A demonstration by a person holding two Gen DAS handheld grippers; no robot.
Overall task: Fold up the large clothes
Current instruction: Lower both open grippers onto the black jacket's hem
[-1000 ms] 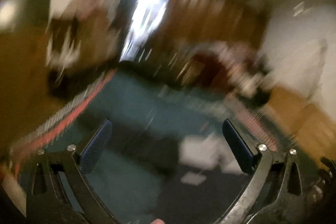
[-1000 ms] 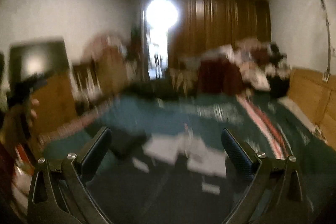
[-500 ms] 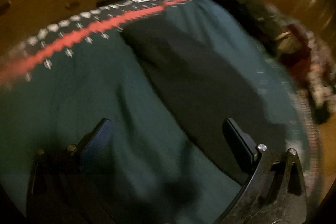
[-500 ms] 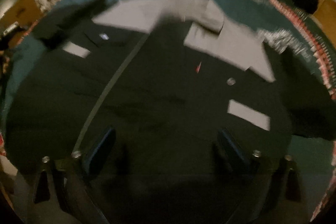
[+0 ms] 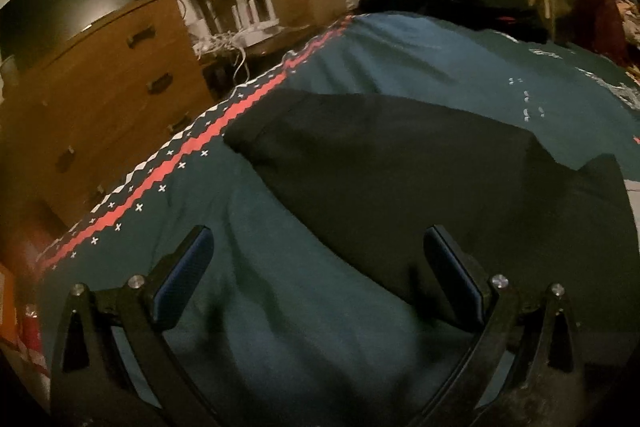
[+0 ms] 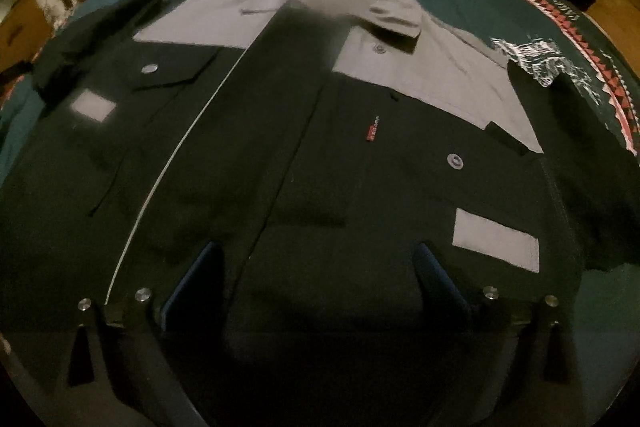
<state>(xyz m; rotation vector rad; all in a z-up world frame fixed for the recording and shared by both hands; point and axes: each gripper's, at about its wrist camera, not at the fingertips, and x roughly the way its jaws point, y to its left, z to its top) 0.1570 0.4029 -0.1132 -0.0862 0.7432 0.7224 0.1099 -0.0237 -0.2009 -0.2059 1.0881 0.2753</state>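
Both my cameras have dropped from the room to the black-and-grey work jacket (image 6: 304, 131) spread flat on the teal bed cover (image 5: 280, 307). My left gripper (image 5: 320, 267) and right gripper (image 6: 316, 275) hang with jaws released, empty. In this dimness I could pinch cover along with sleeve.

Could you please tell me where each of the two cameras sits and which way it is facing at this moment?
Left wrist: on the left hand-held gripper, angled down across the teal bedspread at a black sleeve, towards a wooden dresser; only its open fingers show.
Right wrist: on the right hand-held gripper, looking steeply down on the black and grey jacket; only its open fingers show.
Shared: the jacket and the bedspread.
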